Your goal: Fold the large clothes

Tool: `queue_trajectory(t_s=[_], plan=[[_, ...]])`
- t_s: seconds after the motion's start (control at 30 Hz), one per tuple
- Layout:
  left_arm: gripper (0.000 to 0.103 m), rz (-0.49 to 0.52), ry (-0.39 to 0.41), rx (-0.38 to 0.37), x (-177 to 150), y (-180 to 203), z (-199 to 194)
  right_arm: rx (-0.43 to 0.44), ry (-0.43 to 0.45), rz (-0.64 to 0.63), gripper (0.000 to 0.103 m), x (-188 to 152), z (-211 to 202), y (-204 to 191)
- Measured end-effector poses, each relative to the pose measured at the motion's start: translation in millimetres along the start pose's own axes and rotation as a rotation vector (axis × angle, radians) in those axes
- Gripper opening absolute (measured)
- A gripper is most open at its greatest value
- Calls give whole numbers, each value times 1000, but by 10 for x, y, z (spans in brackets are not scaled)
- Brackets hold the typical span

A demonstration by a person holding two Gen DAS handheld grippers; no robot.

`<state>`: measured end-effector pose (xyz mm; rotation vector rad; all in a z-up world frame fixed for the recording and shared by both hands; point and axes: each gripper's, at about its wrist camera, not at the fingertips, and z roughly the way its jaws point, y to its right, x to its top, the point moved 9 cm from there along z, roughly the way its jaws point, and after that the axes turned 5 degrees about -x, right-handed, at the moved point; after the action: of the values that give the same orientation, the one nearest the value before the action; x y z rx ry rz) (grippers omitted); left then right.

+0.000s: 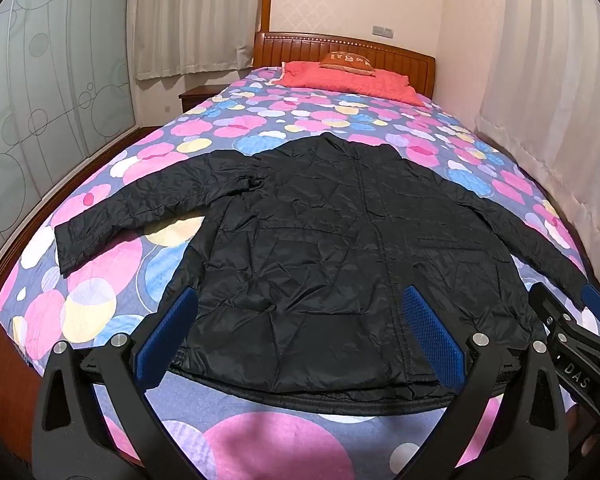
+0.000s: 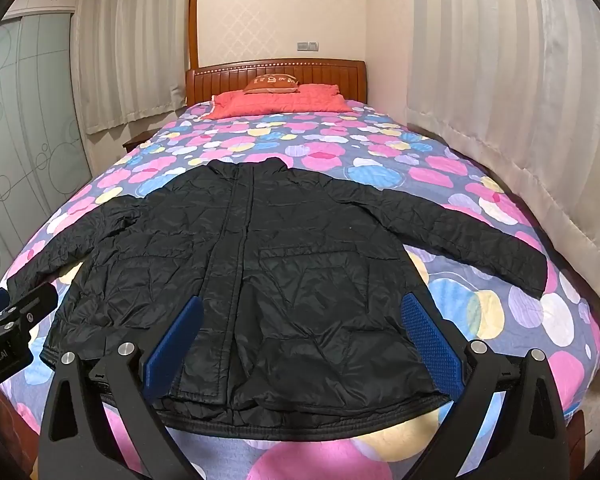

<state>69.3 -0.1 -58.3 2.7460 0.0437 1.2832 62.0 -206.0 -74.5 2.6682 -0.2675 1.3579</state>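
**Jacket lying flat on bed, both grippers hovering released at its hem**

Readable writing: "DAS" is showing on the right gripper (image 1: 572, 312) body in the left wrist view; "nRobot.AI", partly cut off, is showing on the left gripper (image 2: 16, 304) in the right wrist view. Lettering on the cushion (image 2: 272, 83) is not legible.

The black jacket (image 1: 332, 248) is lying front up on the patterned bedspread (image 1: 260, 124), collar toward the headboard (image 2: 276, 74), sleeves spreading to either side. Both grippers are standing released, fingers wide apart, above the hem, holding nothing.

The hem is lying near the foot edge of the bed. The right sleeve cuff (image 2: 536, 272) is ending near the curtain (image 2: 500, 128) side. Bare bedspread is showing between collar and red pillow (image 2: 284, 102).
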Motion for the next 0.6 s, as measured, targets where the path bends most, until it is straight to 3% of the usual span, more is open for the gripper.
queue_trajectory(t_s=[0.6], plan=[[101,-1,0,1,-3,-1,-2,0,2,-1,98,4,14,-3]])
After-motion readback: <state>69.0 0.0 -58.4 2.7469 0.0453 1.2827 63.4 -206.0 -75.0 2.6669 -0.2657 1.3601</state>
